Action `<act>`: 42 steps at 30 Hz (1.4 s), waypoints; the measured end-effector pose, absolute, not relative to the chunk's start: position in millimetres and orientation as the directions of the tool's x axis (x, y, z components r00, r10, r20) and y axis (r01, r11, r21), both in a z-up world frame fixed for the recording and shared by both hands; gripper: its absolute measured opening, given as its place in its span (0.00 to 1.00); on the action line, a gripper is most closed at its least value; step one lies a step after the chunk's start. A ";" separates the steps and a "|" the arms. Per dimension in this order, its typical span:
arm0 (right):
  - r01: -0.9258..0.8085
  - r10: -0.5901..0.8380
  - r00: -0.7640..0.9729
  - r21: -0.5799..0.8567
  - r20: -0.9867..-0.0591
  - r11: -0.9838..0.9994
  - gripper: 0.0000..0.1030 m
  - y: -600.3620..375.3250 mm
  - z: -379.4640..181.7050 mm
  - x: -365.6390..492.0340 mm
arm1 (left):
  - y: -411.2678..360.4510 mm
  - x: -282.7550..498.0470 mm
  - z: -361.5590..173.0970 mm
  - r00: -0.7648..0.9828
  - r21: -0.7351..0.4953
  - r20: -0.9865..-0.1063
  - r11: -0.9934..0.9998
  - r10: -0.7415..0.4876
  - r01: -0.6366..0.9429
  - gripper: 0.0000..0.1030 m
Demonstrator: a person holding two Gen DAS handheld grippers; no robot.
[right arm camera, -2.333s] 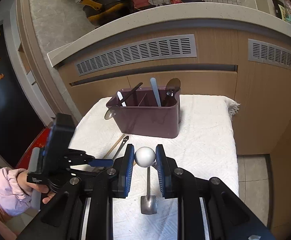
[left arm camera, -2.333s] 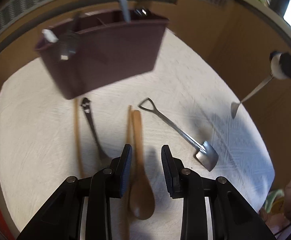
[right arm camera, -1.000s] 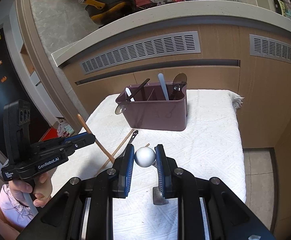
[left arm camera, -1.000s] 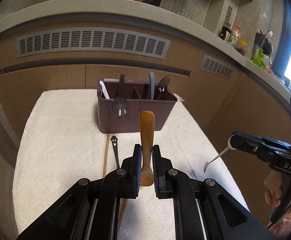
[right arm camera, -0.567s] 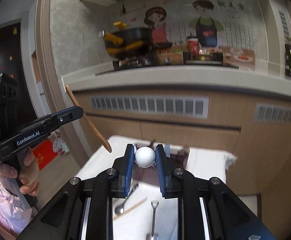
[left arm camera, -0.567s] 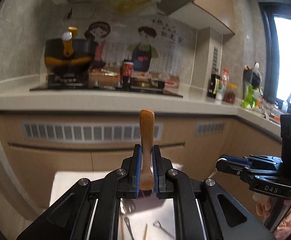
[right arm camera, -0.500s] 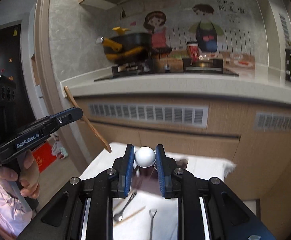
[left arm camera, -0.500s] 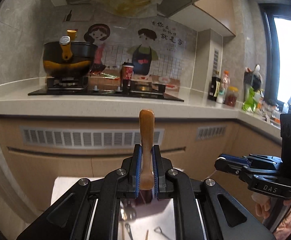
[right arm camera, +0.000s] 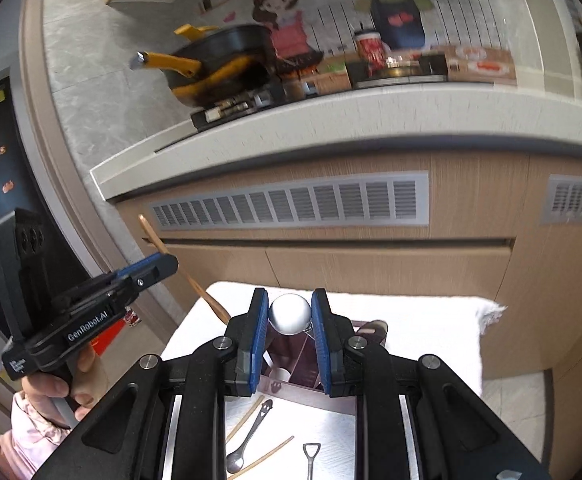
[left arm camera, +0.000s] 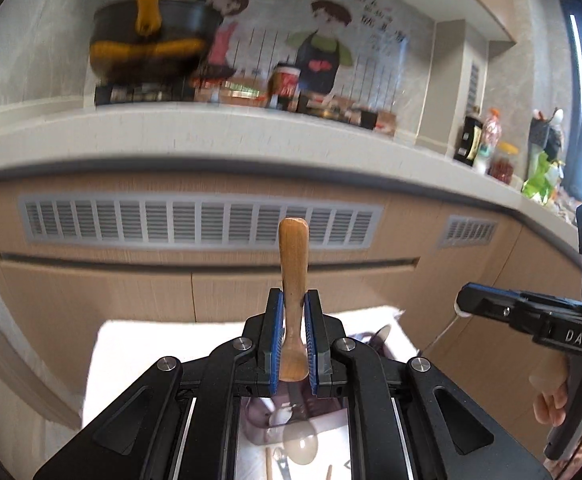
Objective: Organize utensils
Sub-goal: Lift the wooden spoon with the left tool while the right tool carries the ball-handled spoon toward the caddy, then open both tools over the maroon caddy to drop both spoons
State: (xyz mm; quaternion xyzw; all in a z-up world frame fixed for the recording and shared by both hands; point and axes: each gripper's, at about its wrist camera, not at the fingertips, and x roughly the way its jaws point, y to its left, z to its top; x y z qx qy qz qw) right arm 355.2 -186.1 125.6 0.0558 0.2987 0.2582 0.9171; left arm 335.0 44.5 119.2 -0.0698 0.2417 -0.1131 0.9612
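Note:
My left gripper is shut on a wooden spoon, handle pointing up and away; it also shows in the right wrist view, held high at the left. My right gripper is shut on the white ball end of a metal spoon; its thin shaft shows in the left wrist view. The maroon utensil caddy stands on the white cloth below and ahead of both grippers, mostly hidden by them.
On the cloth below lie a smiley-handled metal spoon, wooden chopsticks and a small shovel-shaped spoon. A wooden cabinet front with vents and the kitchen counter rise behind the table.
Both grippers have tipped down a little while holding their spoons aloft; more of the table, caddy and loose utensils shows. The grips have not changed.

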 end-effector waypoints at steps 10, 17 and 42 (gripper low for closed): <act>-0.406 0.502 0.631 0.299 -0.592 0.864 0.19 -173.3 69.0 390.0 | 47.6 368.9 51.1 0.775 -0.249 -0.567 0.955 -0.278 0.160 0.11; -0.407 0.469 0.606 0.257 -0.642 0.877 0.22 -166.5 40.1 395.4 | 43.9 383.5 22.3 0.719 -0.282 -0.626 0.947 -0.302 0.151 0.12; -0.307 0.183 0.754 -0.092 -0.631 0.947 0.98 -195.3 -1.3 277.1 | 42.7 253.1 -14.3 0.675 -0.197 -0.705 0.974 -0.218 0.109 0.32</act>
